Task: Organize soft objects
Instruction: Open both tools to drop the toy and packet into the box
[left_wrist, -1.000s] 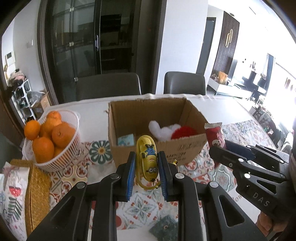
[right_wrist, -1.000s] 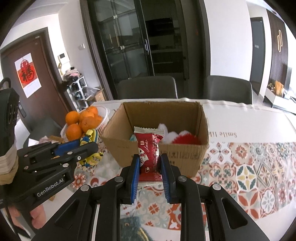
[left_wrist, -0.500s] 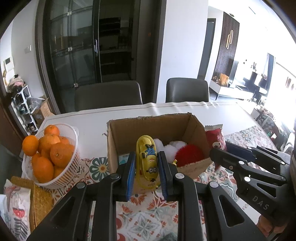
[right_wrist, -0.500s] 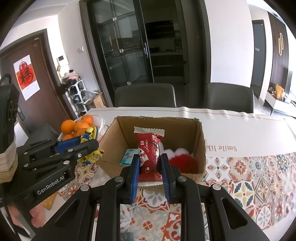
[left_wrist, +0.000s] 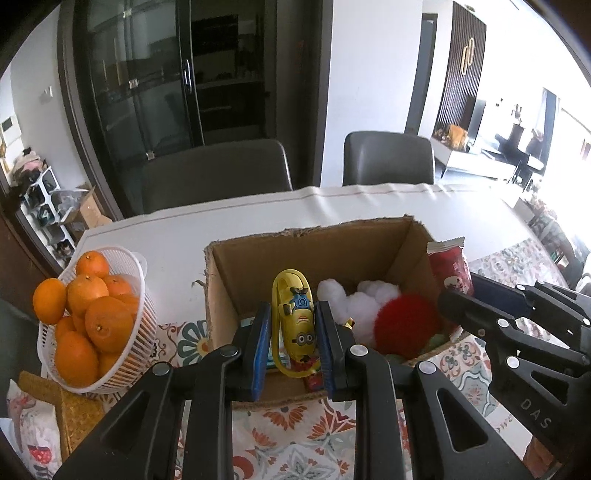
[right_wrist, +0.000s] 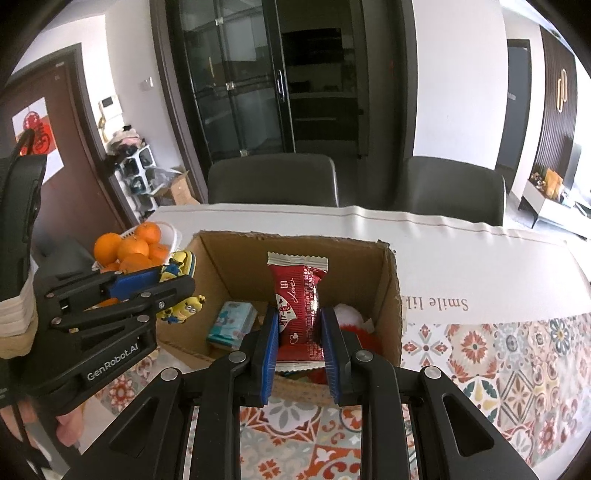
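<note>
The left hand-held gripper (left_wrist: 291, 334) pinches a yellow minion toy (left_wrist: 297, 321) between its blue pads, the toy standing upright over the near left part of an open cardboard box (left_wrist: 314, 247). The right hand-held gripper (right_wrist: 300, 341) clamps a red snack packet (right_wrist: 297, 306) upright between its pads, over the middle of the same box. In the left wrist view that packet shows at about 3 o'clock from the toy, at the box's right wall, and the right hand-held gripper reaches in from 4 o'clock. Inside the box lie a white fluffy ball (left_wrist: 354, 299) and a red fluffy ball (left_wrist: 406, 323), touching each other toward the right side, and a small light-blue packet (right_wrist: 232, 323) on the floor of the box at the left. The box stands on a counter (right_wrist: 480, 258) covered partly by a white cloth and partly by a patterned tile-print cloth (right_wrist: 498, 350). At 9 o'clock from the box stands a white basket (left_wrist: 127, 343) heaped with oranges (left_wrist: 107, 326). Beyond the counter, at 12 o'clock, stand 2 dark chairs (left_wrist: 214, 173).
</note>
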